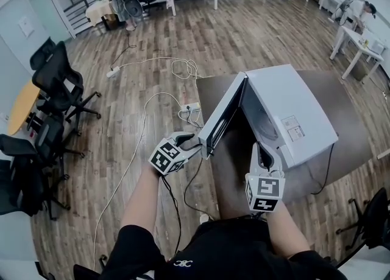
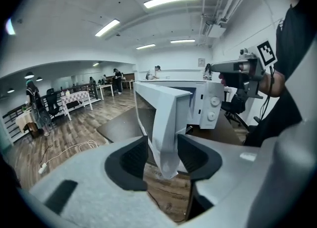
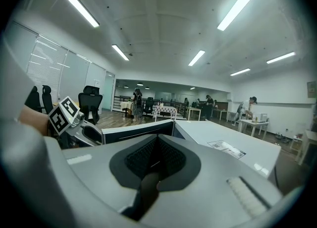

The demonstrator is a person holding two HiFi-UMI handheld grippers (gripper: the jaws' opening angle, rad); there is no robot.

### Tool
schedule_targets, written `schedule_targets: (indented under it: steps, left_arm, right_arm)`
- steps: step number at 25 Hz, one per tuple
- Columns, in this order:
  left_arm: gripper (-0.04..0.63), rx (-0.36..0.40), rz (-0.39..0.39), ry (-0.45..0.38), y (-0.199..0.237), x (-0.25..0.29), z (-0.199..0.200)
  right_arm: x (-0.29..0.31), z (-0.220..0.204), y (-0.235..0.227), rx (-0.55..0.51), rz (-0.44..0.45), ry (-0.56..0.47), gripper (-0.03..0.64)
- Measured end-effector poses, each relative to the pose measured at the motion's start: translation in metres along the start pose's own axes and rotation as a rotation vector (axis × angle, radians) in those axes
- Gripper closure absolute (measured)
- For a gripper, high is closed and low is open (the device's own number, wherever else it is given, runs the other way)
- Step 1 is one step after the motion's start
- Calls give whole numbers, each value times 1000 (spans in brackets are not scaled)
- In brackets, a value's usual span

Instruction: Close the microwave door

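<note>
**Count.** One microwave (image 1: 292, 105) stands on one dark table (image 1: 213, 87), at 3 o'clock from the middle of the head view. Its one door (image 1: 220, 117) is open, swung out toward 9 o'clock and standing edge-on to the camera. The control panel carries two knobs (image 2: 214, 101), one above the other. There are two grippers, each with one marker cube.

**Left gripper** (image 1: 195, 147), at 7 o'clock. The jaws stand wide and straddle the lower corner of the door's free edge, one pad on each face. The corner nearly fills the gap. No firm pinch shows.

**Right gripper** (image 1: 263, 151), at 5 o'clock. The jaws are closed together with nothing between them. The tips sit at the front of the microwave near the control panel, and contact cannot be confirmed.

**Hidden or unclear.** The door and the casing top hide most of the cavity. The print on the label (image 1: 292, 128) on the casing top is too small to read. The casing covers the middle of the table.
</note>
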State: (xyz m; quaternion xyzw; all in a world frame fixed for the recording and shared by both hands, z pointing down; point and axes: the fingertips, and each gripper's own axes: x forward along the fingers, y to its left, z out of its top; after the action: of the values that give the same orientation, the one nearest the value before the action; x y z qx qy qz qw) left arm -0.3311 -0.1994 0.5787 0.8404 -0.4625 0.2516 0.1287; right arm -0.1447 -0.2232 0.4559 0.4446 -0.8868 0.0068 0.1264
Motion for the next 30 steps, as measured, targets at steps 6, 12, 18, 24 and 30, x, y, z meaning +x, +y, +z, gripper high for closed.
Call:
schedule_targets:
  steps: [6, 12, 18, 24, 30]
  left_arm:
    - [436, 96, -134, 27, -51, 25, 17]
    - [434, 146, -209, 25, -85, 50, 32]
    - [434, 138, -282, 14, -110, 73, 45]
    - [440, 144, -333, 8, -130, 91, 57]
    - [446, 164, -363, 8, -150, 114, 69]
  right_arm:
    - [-5, -3, -9, 10, -20, 0, 607]
    - [-10, -6, -27, 29, -55, -1, 607]
    - [-16, -13, -49, 47, -95, 3, 607]
    - [-27, -17, -75, 65, -144, 2, 607]
    - [-44, -23, -104, 85, -202, 0, 607]
